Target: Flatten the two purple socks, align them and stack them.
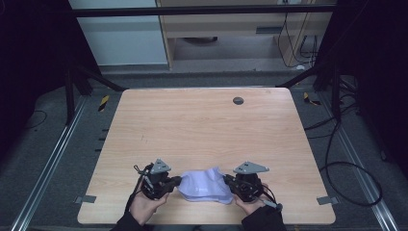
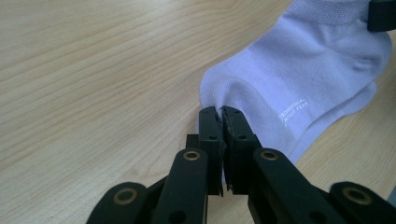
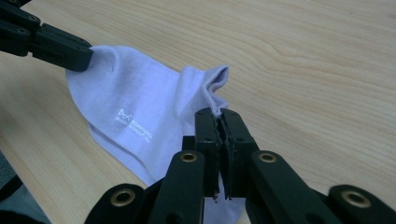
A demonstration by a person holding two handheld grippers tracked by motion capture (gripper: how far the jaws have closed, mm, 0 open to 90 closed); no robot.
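Your left gripper (image 2: 221,113) and right gripper (image 3: 219,115) each pinch an end of the pale lilac knit sock (image 1: 206,185) at the wooden table's (image 1: 202,125) near edge; pulling apart could slip either thin grip.

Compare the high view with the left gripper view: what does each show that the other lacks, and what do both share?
High view alone: the person's hands, the whole table with its round dark grommet, cables on the floor.

Left gripper view alone: white lettering printed on the sock.

Shared: the pale lilac sock, pinched by the left claw and right claw.
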